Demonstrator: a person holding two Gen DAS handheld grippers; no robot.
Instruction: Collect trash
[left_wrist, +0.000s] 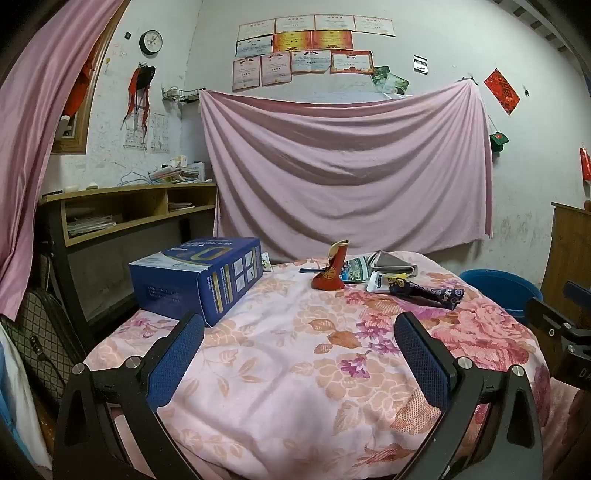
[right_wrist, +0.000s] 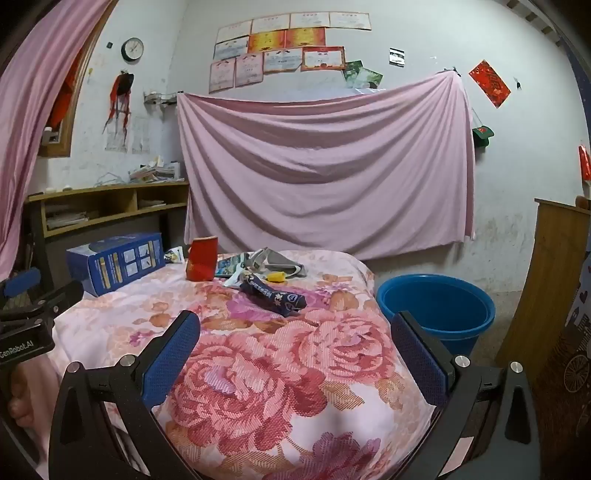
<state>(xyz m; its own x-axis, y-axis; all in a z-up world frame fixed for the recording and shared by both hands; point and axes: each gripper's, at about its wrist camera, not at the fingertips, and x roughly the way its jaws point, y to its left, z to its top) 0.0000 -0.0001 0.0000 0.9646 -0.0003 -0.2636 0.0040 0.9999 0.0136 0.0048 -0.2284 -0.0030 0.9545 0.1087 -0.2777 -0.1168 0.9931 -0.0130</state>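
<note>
1. On the floral bedspread (left_wrist: 280, 369), left to right: blue box (left_wrist: 195, 280), red carton (left_wrist: 330, 271), wrappers (left_wrist: 424, 291), then the blue bucket (right_wrist: 436, 314) on the floor just beside it.
2. Left gripper (left_wrist: 299, 332) and right gripper (right_wrist: 295, 332) hang well short of the trash, both spread wide, empty.
3. Risk, imo: soft quilt gives, so fingers could pinch cloth with a flat wrapper.
4. Cramped room, pink sheet (left_wrist: 347, 173) pinned to the wall.
</note>
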